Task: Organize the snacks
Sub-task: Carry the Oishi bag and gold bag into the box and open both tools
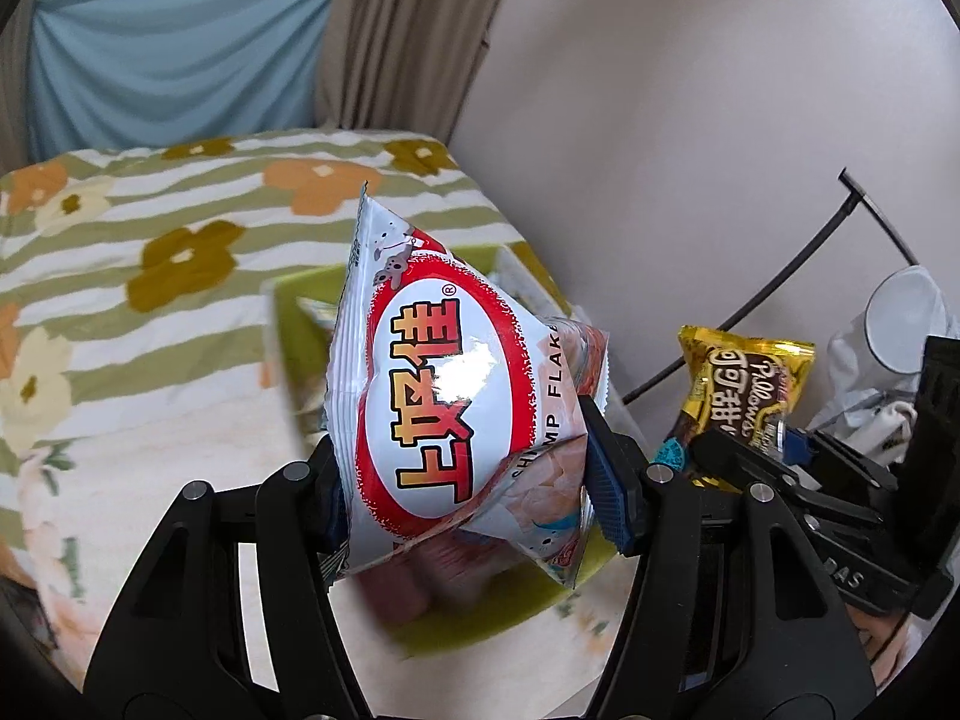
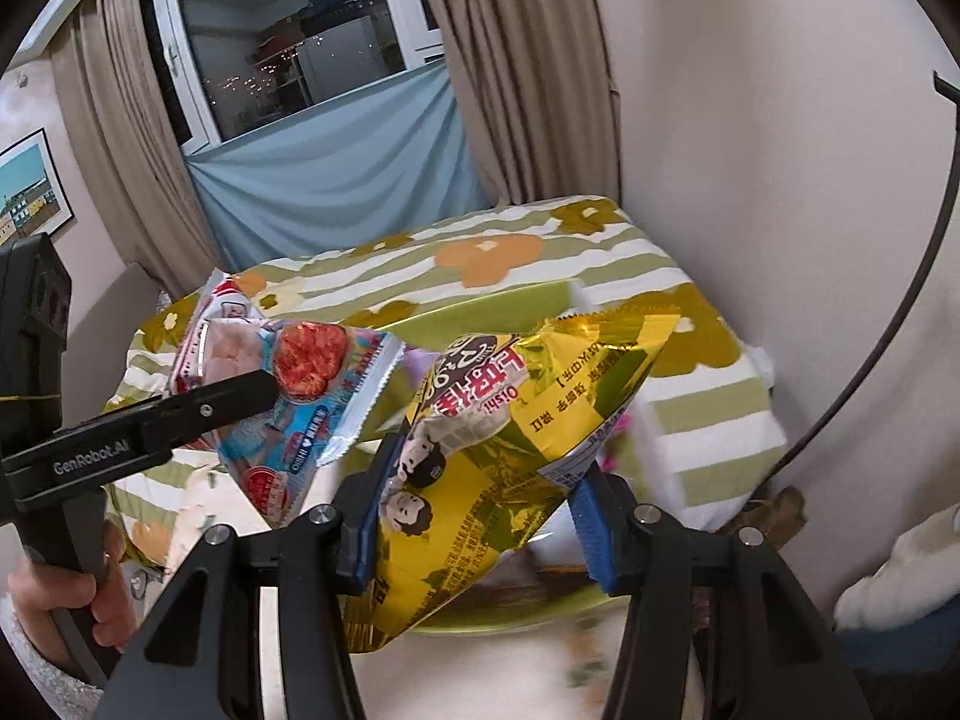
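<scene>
My left gripper (image 1: 465,468) is shut on a white and red shrimp flakes bag (image 1: 444,396) and holds it in the air over a green tray (image 1: 288,324) on the bed. The same bag shows in the right wrist view (image 2: 288,396), pinched by the left gripper's black finger (image 2: 228,396). My right gripper (image 2: 474,516) is shut on a yellow snack bag (image 2: 498,456), held above the green tray (image 2: 480,306). That yellow bag also shows in the left wrist view (image 1: 738,390), at the right.
A flowered green-striped bedspread (image 1: 150,276) covers the bed under both bags. A pale wall (image 1: 660,120) stands close on the right. A thin black curved rod (image 2: 888,354) runs along the wall. Curtains (image 2: 528,60) and a window (image 2: 288,30) lie beyond.
</scene>
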